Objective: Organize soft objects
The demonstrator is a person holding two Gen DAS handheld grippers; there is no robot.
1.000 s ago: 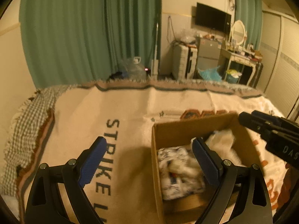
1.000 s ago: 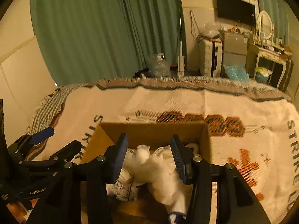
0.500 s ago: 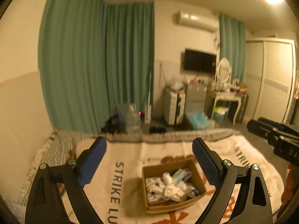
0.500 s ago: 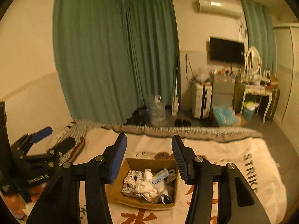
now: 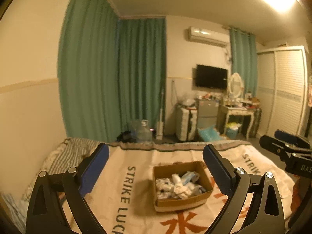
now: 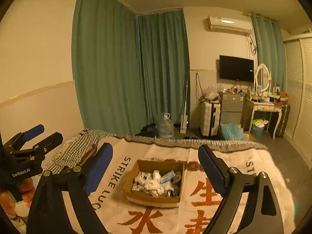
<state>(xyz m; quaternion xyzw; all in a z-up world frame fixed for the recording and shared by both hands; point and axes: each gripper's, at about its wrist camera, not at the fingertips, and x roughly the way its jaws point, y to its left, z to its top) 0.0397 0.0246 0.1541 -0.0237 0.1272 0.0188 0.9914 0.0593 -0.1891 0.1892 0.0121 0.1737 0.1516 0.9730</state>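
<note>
Your left gripper [image 5: 155, 162] is spread wide, holding nothing. Your right gripper [image 6: 155, 160] is likewise spread, holding nothing. Both sit high above the blanket [image 6: 224, 156]. The cardboard box [image 6: 154, 198] rests on it, well below both, with the soft objects [image 6: 156, 183] piled inside.

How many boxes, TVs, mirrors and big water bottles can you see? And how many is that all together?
Cardboard box: 1
TV: 1
Mirror: 1
Big water bottle: 1
Total: 4
</note>
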